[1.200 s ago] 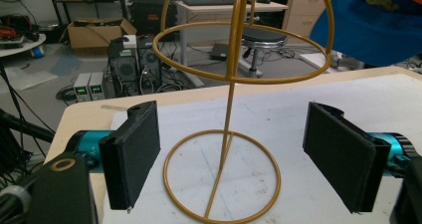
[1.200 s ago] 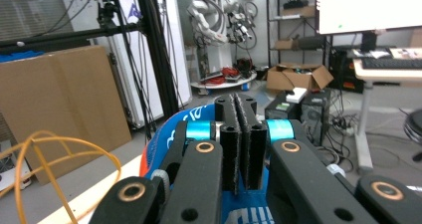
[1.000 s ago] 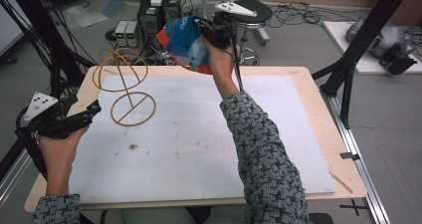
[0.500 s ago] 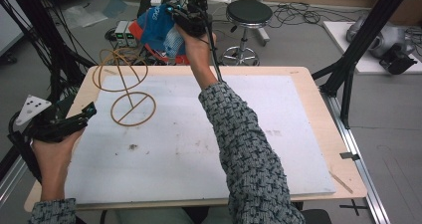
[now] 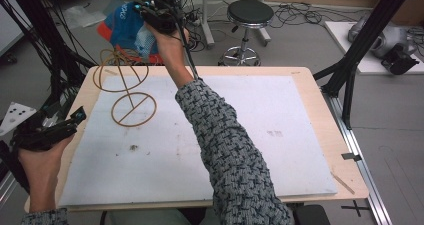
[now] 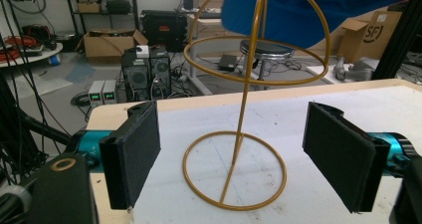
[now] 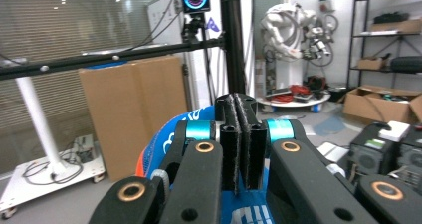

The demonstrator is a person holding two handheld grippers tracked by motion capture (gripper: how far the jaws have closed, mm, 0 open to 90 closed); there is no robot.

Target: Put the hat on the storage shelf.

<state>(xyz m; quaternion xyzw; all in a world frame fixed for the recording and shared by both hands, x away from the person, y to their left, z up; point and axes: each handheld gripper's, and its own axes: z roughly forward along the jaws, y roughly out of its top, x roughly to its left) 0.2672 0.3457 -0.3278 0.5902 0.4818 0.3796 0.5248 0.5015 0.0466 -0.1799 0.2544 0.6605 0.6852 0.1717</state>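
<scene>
1. The table (image 5: 320,135) is a pale wooden top covered by a white mat (image 5: 260,145) with a few dark smudges; it takes up most of the high view.
2. The person's right arm, in a grey patterned sleeve (image 5: 225,150), reaches from the bottom edge across the mat and past the table's far edge.
3. A blue bag with orange and white print (image 5: 122,25) hangs beyond the far-left corner of the table, off its surface. In the right gripper view its fabric sits right under and around the jaws.
4. The gold wire stand (image 5: 131,92) stands upright on the far-left part of the mat: a round base ring, a thin stem, and crossed hoops on top. In the left gripper view it (image 6: 239,134) stands between the two jaws, farther off, touching neither.
5. The right gripper (image 5: 150,10) is raised beyond the far edge, against the bag. Its pads (image 7: 231,144) are pressed flat together; the bag's fabric seems to be between them, but I cannot tell for sure.
6. The left gripper (image 5: 75,120) is held low at the table's left edge, pointing toward the stand. Its jaws are spread wide with nothing between the pads (image 6: 134,149).
</scene>
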